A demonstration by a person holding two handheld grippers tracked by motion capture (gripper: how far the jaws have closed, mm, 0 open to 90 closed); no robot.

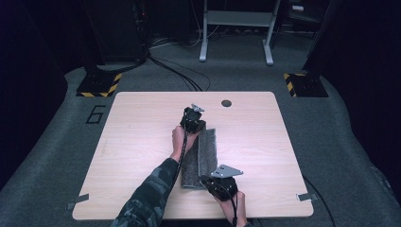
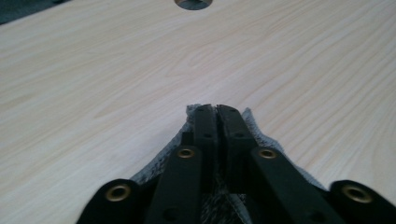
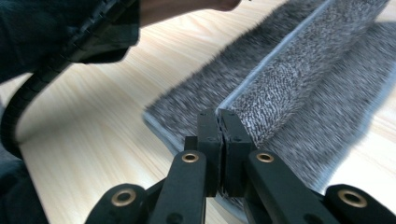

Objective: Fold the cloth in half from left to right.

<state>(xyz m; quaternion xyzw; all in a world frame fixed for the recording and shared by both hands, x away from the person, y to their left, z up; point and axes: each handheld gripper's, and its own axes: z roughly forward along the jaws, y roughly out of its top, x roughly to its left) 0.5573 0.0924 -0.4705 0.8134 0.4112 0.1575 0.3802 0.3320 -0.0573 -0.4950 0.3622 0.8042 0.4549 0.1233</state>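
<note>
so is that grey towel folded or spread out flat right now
Folded. The towel lies as a long narrow strip with one half lapped over the other; the right gripper view shows its hemmed edge running down the middle.

Bare table (image 1: 142, 142) all round the grey towel (image 1: 206, 151); only a cable hole (image 1: 226, 103) beyond.

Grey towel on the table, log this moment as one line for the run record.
work: folding grey towel | left gripper: shut on far end | right gripper: shut on near end | towel: doubled lengthwise on table
</note>
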